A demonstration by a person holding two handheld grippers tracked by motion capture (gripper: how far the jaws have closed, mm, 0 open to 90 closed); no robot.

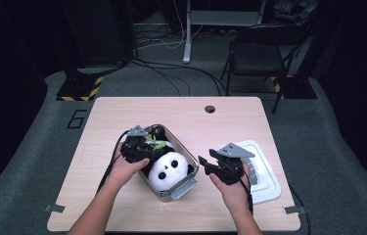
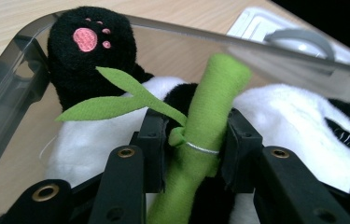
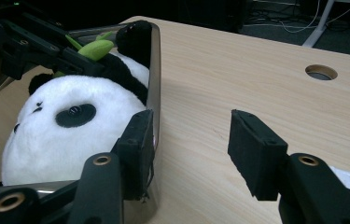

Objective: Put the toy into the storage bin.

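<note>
- Your left gripper (image 2: 189,151) reaches into the clear plastic bin (image 1: 183,186) at mid-table, its pads on either side of the green plush bamboo stalk (image 2: 205,140); the right pad lies against the cloth and the left is just beside it, so call this a light pinch at most.
- The stalk belongs to a plush panda (image 1: 167,168), which lies on its back inside the bin with its white face toward you and one black paw (image 2: 88,42) up against the far wall.
- Your right gripper (image 3: 189,154) hovers at the bin's near right corner with its jaws spread and nothing held; one jaw is just inside the wall (image 3: 154,70), the other over bare tabletop (image 3: 238,74).
- Expect the toy to be light, soft and squashy, with no fragile part, though fleece can slide through a loose pinch.
- The stalk looks a weak handle: it would probably bend, and the toy would dangle from its stitching.
- Better, in my judgement, to grip low on the stalk where it meets the body, or to take the body itself.
- The white lid (image 1: 262,169) rests on the table to your right.
</note>
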